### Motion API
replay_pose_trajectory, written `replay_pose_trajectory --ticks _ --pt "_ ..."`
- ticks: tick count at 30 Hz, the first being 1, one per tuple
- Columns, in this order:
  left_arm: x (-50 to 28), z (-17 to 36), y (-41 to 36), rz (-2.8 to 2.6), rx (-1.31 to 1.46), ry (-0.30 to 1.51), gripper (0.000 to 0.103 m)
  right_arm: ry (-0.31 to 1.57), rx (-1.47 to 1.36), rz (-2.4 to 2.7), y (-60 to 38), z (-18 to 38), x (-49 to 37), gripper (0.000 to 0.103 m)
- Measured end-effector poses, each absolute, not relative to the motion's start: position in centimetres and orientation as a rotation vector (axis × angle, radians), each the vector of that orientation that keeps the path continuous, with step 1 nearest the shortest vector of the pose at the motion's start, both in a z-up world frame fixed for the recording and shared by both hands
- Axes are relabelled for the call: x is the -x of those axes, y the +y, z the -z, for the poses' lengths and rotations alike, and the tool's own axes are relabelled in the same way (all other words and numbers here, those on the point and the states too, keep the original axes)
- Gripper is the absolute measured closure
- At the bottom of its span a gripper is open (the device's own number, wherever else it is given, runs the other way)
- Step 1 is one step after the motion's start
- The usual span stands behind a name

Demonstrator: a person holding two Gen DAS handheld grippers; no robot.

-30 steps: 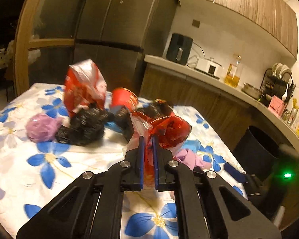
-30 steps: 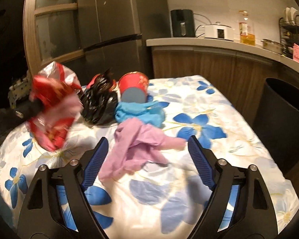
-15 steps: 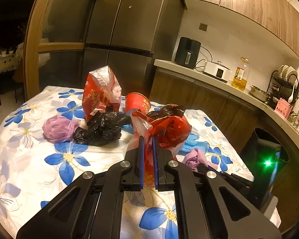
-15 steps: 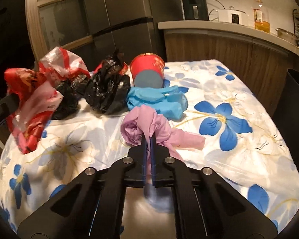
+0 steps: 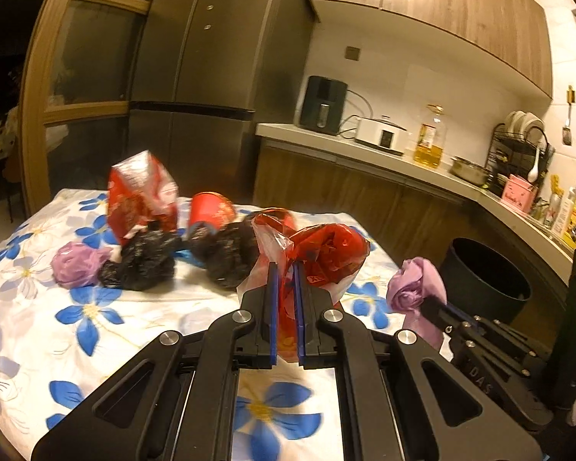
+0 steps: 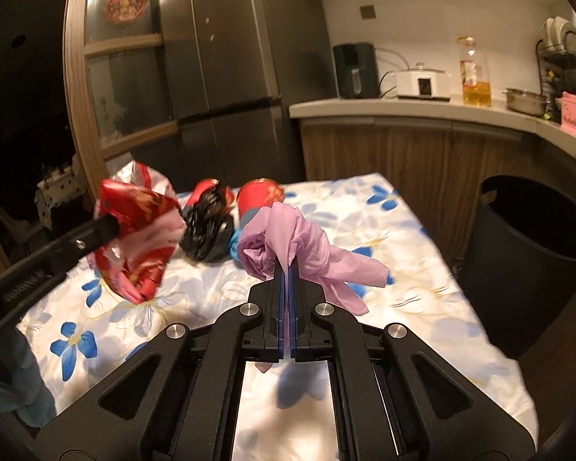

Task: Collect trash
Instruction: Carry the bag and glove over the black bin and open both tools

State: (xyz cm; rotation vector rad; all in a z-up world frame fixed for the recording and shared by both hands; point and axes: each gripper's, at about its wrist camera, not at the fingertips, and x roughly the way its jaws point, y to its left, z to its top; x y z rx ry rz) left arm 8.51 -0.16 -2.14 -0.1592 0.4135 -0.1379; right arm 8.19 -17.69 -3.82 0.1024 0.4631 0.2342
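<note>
1. Dim kitchen light falls on a worktop [image 5: 38, 307] under a white cloth printed with blue flowers, seen from the left wrist. The left tongs [image 5: 286, 280] point forward and a little downward over it, blue pads nearly together, pinching a crumpled red wrapper [image 5: 326, 253] that bulges up and to the right above the tips. At the right edge the right tongs [image 5: 426, 303] reach in slantwise, carrying a bunched lilac plastic bag [image 5: 416, 284] clear of the cloth. A black bin [image 5: 484, 288] stands on the floor beyond them. Black bags [image 5: 142, 265], a red cup [image 5: 211, 211] on its side and a red carton [image 5: 142, 192] lie farther back on the cloth.

2. Same flowered cloth, from the right wrist: the right tongs [image 6: 287, 269] tilt slightly downward, clamped tight on the lilac plastic bag [image 6: 295, 242]. Its long tail trails down to the right, toward the black bin [image 6: 530, 253]. At the left, the left tongs [image 6: 111, 226] hold the red wrapper [image 6: 138, 246] above the cloth.
</note>
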Motion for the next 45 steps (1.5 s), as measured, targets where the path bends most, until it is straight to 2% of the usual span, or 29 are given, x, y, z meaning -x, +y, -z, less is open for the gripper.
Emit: replay_pose_trajectory --ticks 25,33,45 --pt "-12.0 -2.2 -18.3 0.411 0.034 0.329 0.096 0.263 -0.154 0.1 -33.8 -2.3 -5.2 0.101" --pt "-13.6 -3.2 -23.6 0.483 0.007 0.286 0.096 0.248 -0.167 0.177 -37.8 -2.3 -6.5 0.101" --pt "-16.2 -2.7 -28.1 0.549 -0.002 0.32 0.096 0.241 -0.177 0.216 -41.4 -2.5 -8.1 0.101"
